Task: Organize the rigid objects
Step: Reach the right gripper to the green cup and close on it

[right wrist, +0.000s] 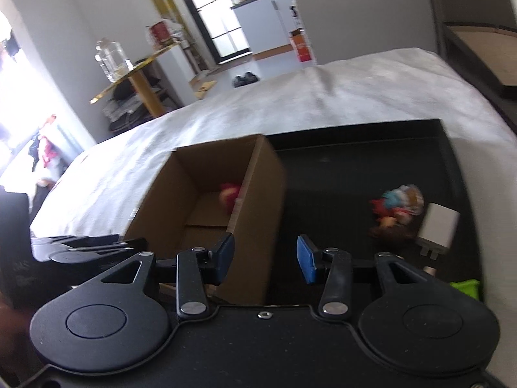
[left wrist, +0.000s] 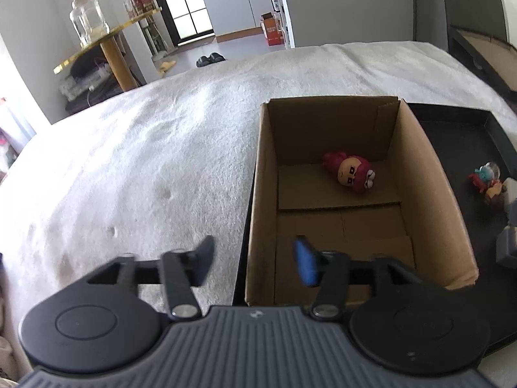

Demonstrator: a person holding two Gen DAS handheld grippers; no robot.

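Observation:
An open cardboard box (left wrist: 426, 174) stands on a black tray (left wrist: 468, 135) on a white bedcover. A red toy figure (left wrist: 352, 173) lies inside it at the far end; it shows blurred in the right wrist view (right wrist: 230, 196). My left gripper (left wrist: 255, 260) is open and empty, straddling the box's near left wall. My right gripper (right wrist: 265, 258) is open and empty above the box's near right corner (right wrist: 255, 226). On the tray to the right lie a colourful figurine (right wrist: 399, 208), a white charger plug (right wrist: 437, 229) and a green item (right wrist: 467, 286).
The white bedcover (left wrist: 145, 161) spreads left of and beyond the tray. A gold side table (left wrist: 106, 48) with a glass jar stands past the bed's left edge. Grey objects (left wrist: 509, 239) sit at the tray's right edge. The left gripper's body (right wrist: 84, 245) shows at the left.

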